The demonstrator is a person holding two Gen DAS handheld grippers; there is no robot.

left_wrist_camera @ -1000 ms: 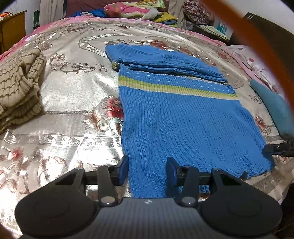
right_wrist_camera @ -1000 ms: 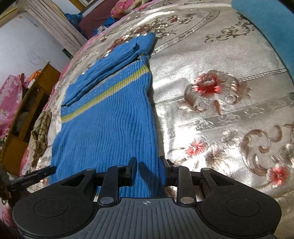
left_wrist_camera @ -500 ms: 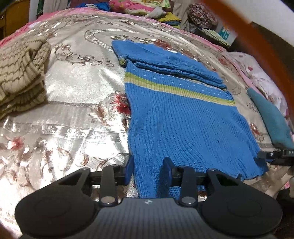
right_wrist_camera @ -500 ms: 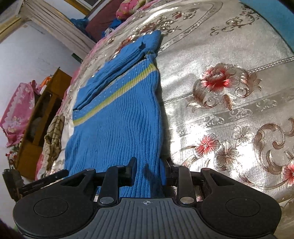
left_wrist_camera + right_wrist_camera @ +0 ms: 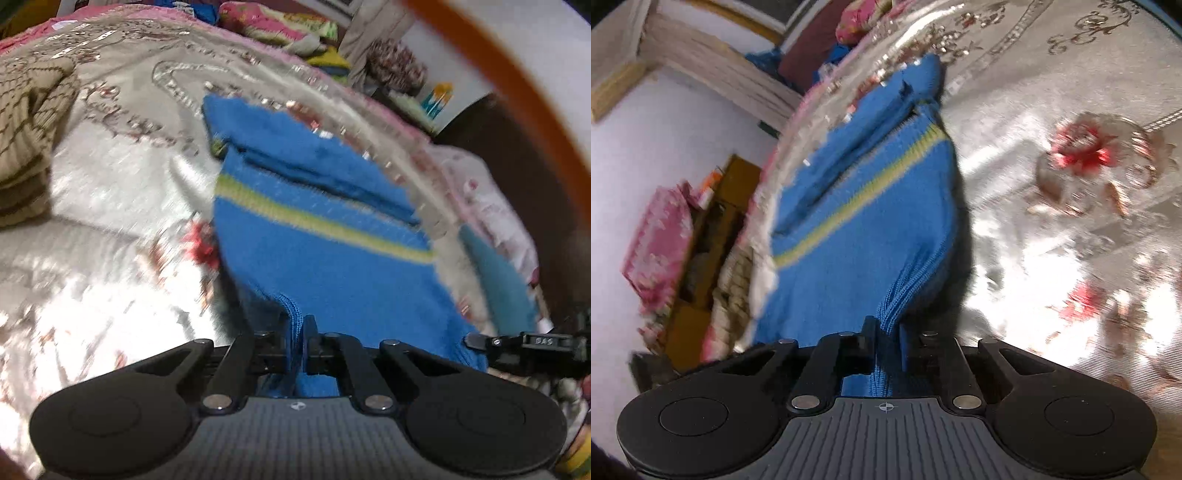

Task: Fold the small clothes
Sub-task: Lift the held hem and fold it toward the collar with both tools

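A blue knit sweater (image 5: 332,266) with a yellow-green stripe lies on the silver floral bedspread (image 5: 110,206), its sleeves folded across the top. My left gripper (image 5: 295,347) is shut on the sweater's near hem at its left corner and lifts it off the bed. My right gripper (image 5: 886,347) is shut on the sweater (image 5: 857,229) at the hem's right corner, also raised. The right gripper's finger shows at the right edge of the left wrist view (image 5: 517,343). Both views are motion-blurred.
A tan striped knit garment (image 5: 26,147) lies at the left of the bed. A teal cloth (image 5: 498,273) lies at the right. Piled clothes (image 5: 280,29) sit at the far end. A wooden cabinet (image 5: 709,236) stands beside the bed.
Both grippers were open over the sweater's near hem. They have shut on the hem and are lifting it forward, so the fabric bunches up between the fingers.
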